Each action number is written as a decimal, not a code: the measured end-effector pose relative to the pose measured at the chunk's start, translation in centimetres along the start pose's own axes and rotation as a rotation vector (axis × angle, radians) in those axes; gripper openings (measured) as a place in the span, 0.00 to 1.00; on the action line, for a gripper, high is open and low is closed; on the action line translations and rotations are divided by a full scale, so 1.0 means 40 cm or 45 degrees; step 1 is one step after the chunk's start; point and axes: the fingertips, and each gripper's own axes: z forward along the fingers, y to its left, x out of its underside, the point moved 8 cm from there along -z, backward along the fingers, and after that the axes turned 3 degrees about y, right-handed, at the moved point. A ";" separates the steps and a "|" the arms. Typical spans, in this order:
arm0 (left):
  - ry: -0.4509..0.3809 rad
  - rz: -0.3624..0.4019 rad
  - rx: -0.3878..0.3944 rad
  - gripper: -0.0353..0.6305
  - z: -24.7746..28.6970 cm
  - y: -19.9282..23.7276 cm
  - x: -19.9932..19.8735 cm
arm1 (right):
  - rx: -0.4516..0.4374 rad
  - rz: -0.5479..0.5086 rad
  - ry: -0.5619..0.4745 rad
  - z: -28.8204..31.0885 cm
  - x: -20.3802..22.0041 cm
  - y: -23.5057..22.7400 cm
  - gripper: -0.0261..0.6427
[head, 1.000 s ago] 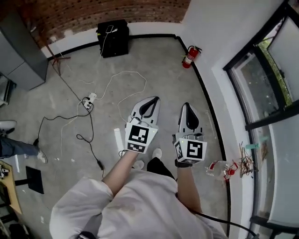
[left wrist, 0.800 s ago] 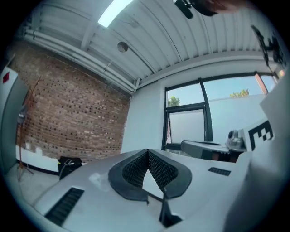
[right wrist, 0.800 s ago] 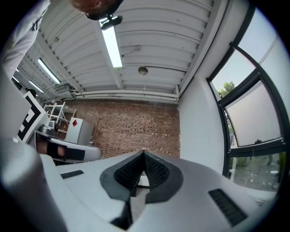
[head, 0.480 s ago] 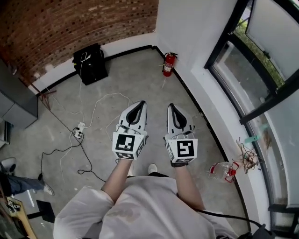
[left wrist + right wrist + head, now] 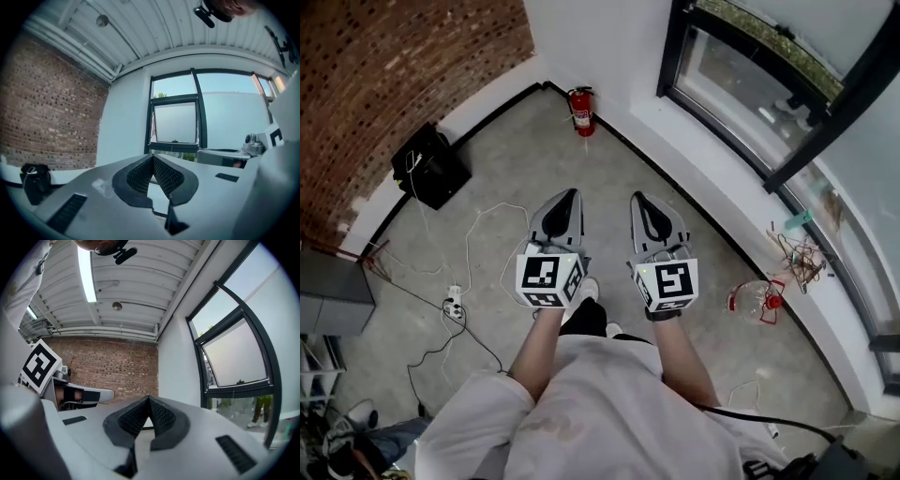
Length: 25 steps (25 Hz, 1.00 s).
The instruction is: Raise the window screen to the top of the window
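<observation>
Both claws clenched, empty — left gripper (image 5: 566,199), right gripper (image 5: 641,202) level, well short of window (image 5: 750,84) at 1 o'clock. Window screen (image 5: 176,123) untouched — raising all left.

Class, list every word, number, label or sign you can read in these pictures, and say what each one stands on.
No words or numbers can be read in any view.
Left marker cube and right marker cube: black-and-white square patterns only, no lettering.
Fire extinguisher: any label is too small to read.
Black case by the brick wall: no print can be made out.
</observation>
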 end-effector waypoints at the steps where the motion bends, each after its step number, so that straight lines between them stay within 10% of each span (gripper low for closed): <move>1: 0.003 -0.033 0.047 0.05 0.050 -0.001 0.009 | 0.017 0.009 0.027 0.023 0.016 -0.030 0.04; 10: -0.010 -0.070 0.405 0.05 0.548 0.054 0.007 | 0.165 0.002 0.095 0.363 0.050 -0.295 0.04; 25: -0.097 0.069 0.558 0.05 1.141 0.030 -0.031 | 0.453 0.332 0.169 0.651 0.127 -0.754 0.04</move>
